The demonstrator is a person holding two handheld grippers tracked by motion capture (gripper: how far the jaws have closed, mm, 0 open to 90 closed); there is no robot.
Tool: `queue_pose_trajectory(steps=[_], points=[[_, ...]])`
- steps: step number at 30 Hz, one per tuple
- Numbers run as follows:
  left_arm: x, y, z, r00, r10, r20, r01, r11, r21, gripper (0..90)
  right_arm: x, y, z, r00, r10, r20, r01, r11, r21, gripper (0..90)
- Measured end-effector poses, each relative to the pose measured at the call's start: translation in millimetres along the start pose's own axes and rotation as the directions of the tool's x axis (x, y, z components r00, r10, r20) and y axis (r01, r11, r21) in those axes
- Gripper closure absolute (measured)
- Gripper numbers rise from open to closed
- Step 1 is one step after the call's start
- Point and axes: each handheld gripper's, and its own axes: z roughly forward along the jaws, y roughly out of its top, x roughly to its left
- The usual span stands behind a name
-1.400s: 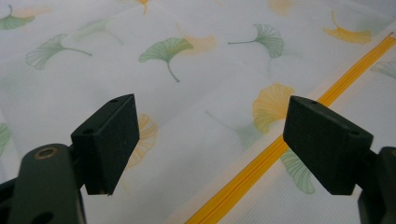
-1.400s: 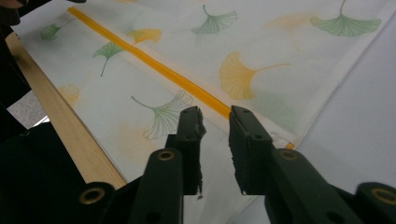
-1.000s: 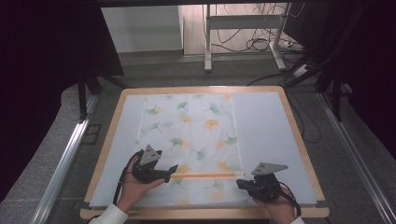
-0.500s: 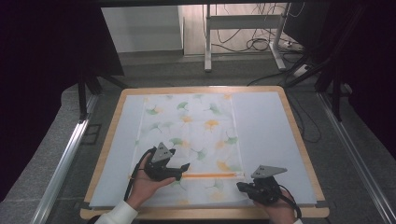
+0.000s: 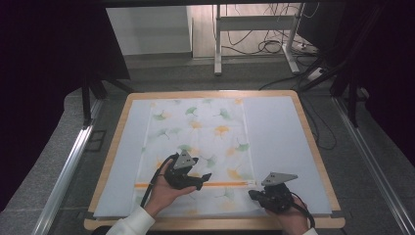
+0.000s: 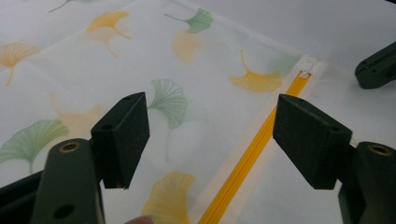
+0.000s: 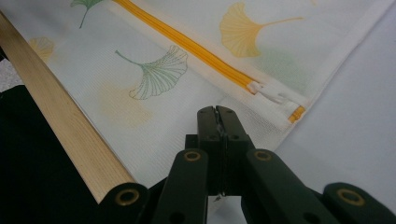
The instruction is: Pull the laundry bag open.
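A: Here we see a mesh laundry bag (image 5: 198, 142) printed with ginkgo leaves, flat on the desk (image 5: 298, 110), its yellow zipper (image 5: 195, 184) running from nine to three o'clock near the front edge. What could fail?

B: We judge the slider (image 7: 273, 95), at the bag's three o'clock end, small and flat; the left gripper (image 5: 204, 178) may pinch mesh instead, or the bag may slide if the right gripper (image 5: 252, 195) lets its corner go.

A: And the fingers?

B: The left fingers (image 6: 122, 135) stand wide above the zipper, empty, and have just been closing slightly. The right fingers (image 7: 216, 122) are pressed together at the bag's corner; whether mesh lies between them we cannot tell.
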Motion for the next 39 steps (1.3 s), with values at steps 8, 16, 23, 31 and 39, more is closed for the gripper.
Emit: queue_pose_trajectory(steps=[8, 16, 23, 31, 39], points=[[-10.4, 8.8, 13.2, 0.9996, 0.013, 0.024, -0.013, 0.9999, 0.01, 31.8, -0.5, -1.0, 3.5, 0.9998, -0.017, 0.005, 0.017, 1.0, 0.021, 88.4], [-18.0, 14.6, 24.7, 0.9985, 0.026, 0.047, -0.028, 0.9988, 0.039, 33.8, -3.1, -1.0, 7.3, 0.9999, -0.01, 0.01, 0.01, 0.999, 0.045, 88.5], [-24.4, 23.0, 40.4, 0.9969, 0.039, 0.069, -0.043, 0.9974, 0.057, 35.5, -3.6, -2.6, 11.0, 0.9998, -0.018, 0.003, 0.018, 0.998, 0.062, 88.5], [-38.3, 37.3, 55.3, 0.9926, 0.074, 0.097, -0.08, 0.9951, 0.058, 35.2, -5.7, -4.2, 11.1, 1.0, 0.001, -0.008, 0.0, 0.999, 0.05, 88.6], [-45.8, 43.3, 68.3, 0.9907, 0.088, 0.104, -0.095, 0.9929, 0.072, 35.6, -7.2, -4.3, 11.3, 0.9999, 0.001, -0.016, 0.0, 0.999, 0.048, 88.6]])
